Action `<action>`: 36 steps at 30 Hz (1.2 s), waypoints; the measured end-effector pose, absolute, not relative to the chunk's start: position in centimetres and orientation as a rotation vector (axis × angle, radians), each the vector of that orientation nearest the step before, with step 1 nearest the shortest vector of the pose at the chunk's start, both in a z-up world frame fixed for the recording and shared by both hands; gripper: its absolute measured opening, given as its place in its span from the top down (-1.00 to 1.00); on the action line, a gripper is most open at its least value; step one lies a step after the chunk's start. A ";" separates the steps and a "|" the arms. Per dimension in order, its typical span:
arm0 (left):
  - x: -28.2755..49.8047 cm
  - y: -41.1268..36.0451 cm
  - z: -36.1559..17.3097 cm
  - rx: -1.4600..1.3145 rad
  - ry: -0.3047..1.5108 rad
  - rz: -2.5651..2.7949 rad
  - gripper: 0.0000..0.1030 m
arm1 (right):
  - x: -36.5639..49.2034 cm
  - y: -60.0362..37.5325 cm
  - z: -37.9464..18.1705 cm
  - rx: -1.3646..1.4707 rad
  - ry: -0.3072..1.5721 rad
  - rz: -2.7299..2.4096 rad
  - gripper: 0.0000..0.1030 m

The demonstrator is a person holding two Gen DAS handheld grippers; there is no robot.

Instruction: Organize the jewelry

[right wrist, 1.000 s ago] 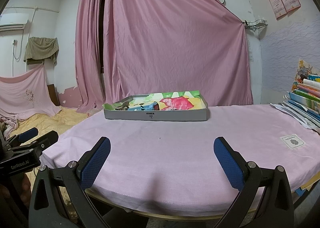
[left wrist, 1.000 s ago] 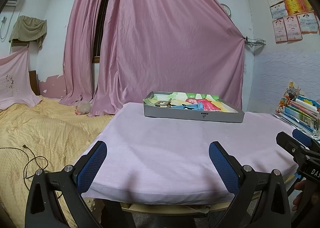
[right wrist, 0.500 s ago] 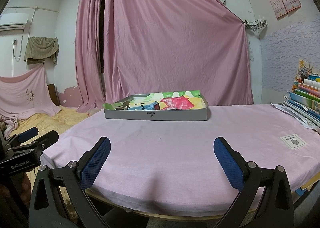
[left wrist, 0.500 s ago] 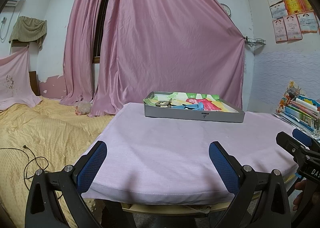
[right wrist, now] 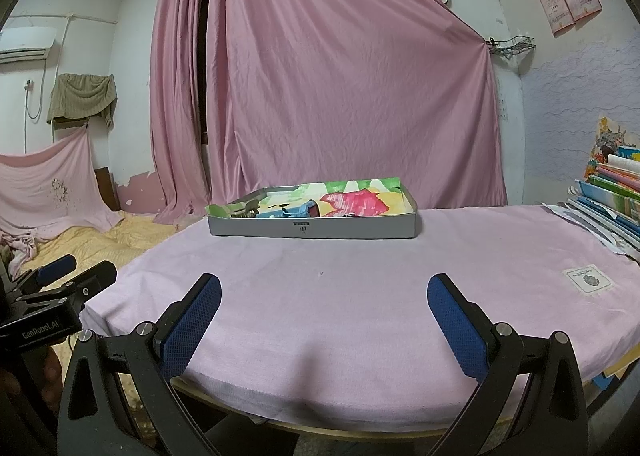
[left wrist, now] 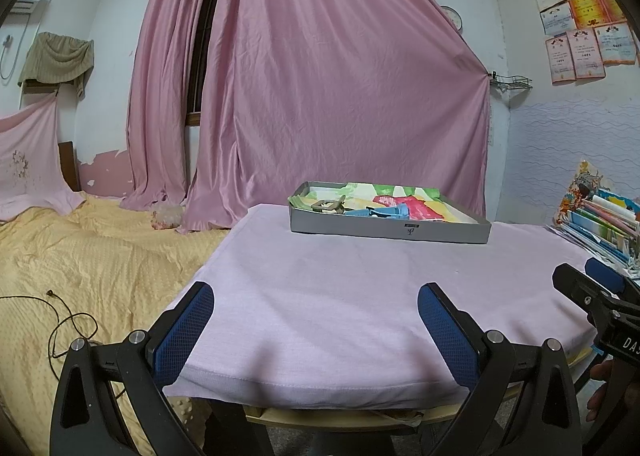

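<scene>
A shallow grey tray lined with bright painted paper stands at the far side of a table under a pink cloth. Inside it lie a tan hair clip and a blue clip; other small pieces are too small to tell. My left gripper is open over the table's near edge, with nothing between its fingers. My right gripper is open too and holds nothing. Both are far short of the tray.
A stack of colourful books sits at the table's right edge, with a small white patch on the cloth near it. A bed with a yellow cover lies to the left. Pink curtains hang behind.
</scene>
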State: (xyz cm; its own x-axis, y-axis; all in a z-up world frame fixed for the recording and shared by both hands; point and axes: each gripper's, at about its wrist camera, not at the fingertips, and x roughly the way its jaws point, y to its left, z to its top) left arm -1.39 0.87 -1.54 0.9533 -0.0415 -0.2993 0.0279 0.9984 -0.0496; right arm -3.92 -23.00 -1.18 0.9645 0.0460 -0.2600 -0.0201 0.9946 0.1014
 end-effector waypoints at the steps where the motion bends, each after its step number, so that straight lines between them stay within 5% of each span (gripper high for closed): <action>1: -1.4 0.9 -1.5 -0.044 0.305 -0.035 -0.99 | -3.8 -22.9 -1.2 0.099 0.265 0.033 -0.97; 36: -1.5 0.8 -2.2 -0.047 0.320 -0.038 -0.99 | -3.8 -22.8 -1.4 0.102 0.274 0.034 -0.97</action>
